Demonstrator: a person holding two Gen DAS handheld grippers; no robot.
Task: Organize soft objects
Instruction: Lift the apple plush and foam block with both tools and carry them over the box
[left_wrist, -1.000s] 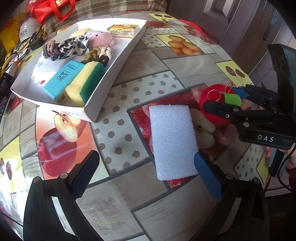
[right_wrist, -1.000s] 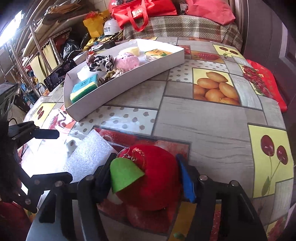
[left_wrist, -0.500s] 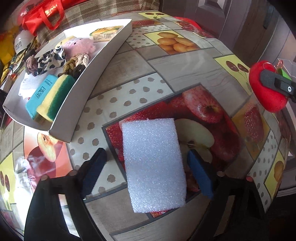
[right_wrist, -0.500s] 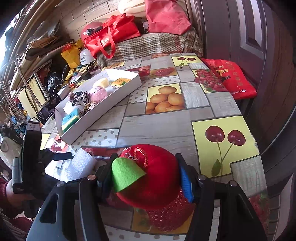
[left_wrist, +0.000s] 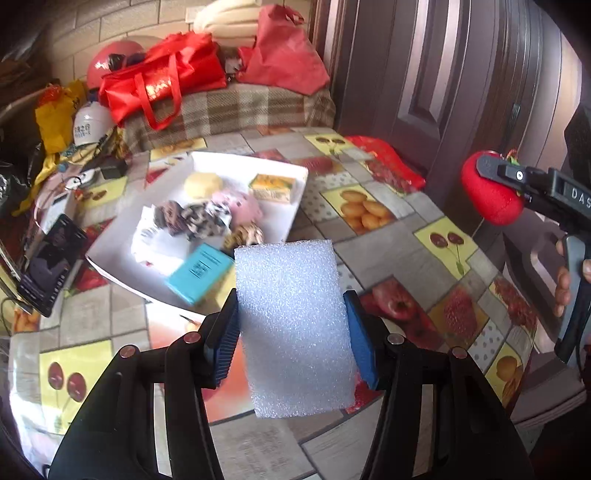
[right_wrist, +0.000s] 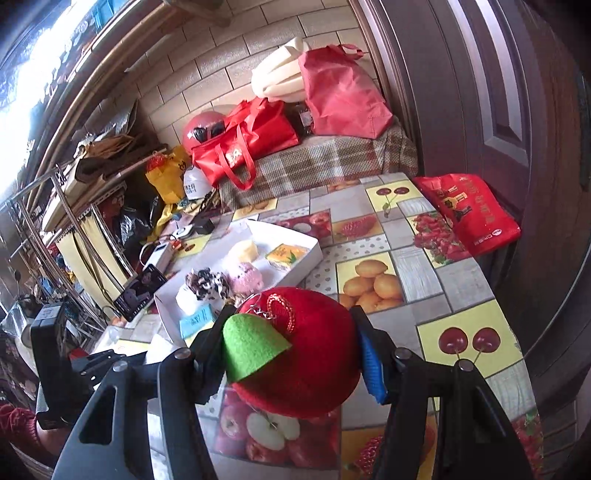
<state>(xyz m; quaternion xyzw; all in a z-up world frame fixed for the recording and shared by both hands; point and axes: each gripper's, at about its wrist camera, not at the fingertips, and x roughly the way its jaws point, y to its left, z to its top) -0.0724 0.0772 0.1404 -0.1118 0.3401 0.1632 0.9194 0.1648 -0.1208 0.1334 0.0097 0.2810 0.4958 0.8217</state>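
Above the fruit-print table (left_wrist: 388, 236), I am holding two soft things clear of it: my left gripper (left_wrist: 291, 332) is pinching the white foam block (left_wrist: 291, 317) by its long sides, my right gripper (right_wrist: 291, 354) is squeezing the red plush apple (right_wrist: 299, 354). At eleven o'clock the white tray (left_wrist: 295, 195) is waiting, already crowded. Foam gives; a loosening pinch could be letting it slide out short of the tray.
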